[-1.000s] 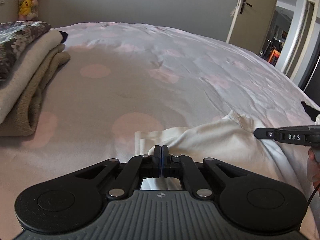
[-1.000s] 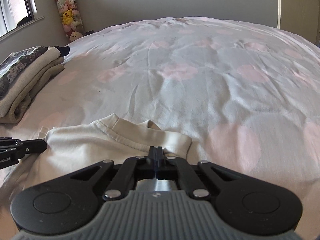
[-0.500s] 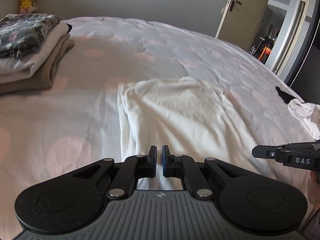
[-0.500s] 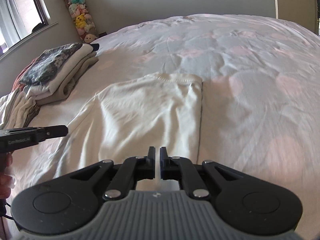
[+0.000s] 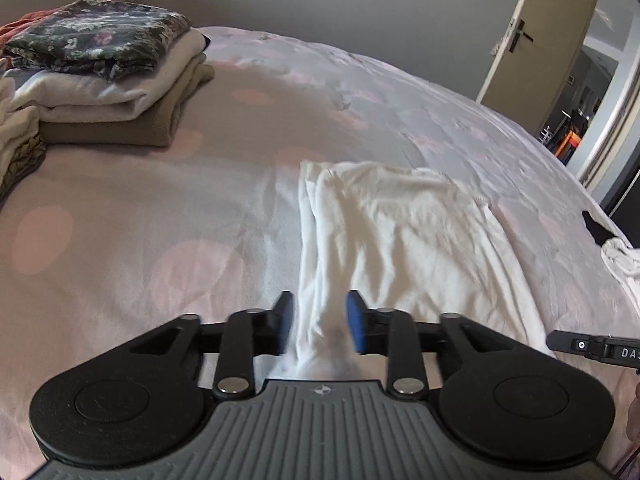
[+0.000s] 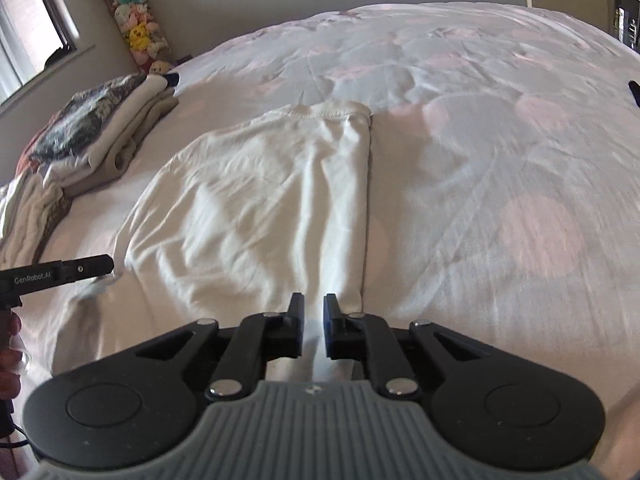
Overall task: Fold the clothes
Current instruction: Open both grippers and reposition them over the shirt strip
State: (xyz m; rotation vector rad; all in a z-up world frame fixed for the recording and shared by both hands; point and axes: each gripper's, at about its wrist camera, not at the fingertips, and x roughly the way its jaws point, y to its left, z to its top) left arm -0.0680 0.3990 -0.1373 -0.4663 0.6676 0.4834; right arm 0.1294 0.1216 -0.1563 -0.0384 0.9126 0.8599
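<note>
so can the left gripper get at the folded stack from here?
Probably yes: only bare bedspread lies between the left gripper, jaws opening over the white shirt, and the folded stack.

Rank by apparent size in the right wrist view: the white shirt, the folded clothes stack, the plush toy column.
1. white shirt, largest by far, though nearest the camera.
2. folded clothes stack.
3. plush toy column, smallest, but farthest away, so its true size is unsure.

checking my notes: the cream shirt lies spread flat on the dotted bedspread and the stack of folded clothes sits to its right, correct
Not quite: the stack of folded clothes sits left of the cream shirt, not right, as the right wrist view shows. The shirt does lie spread on the dotted bedspread.
</note>
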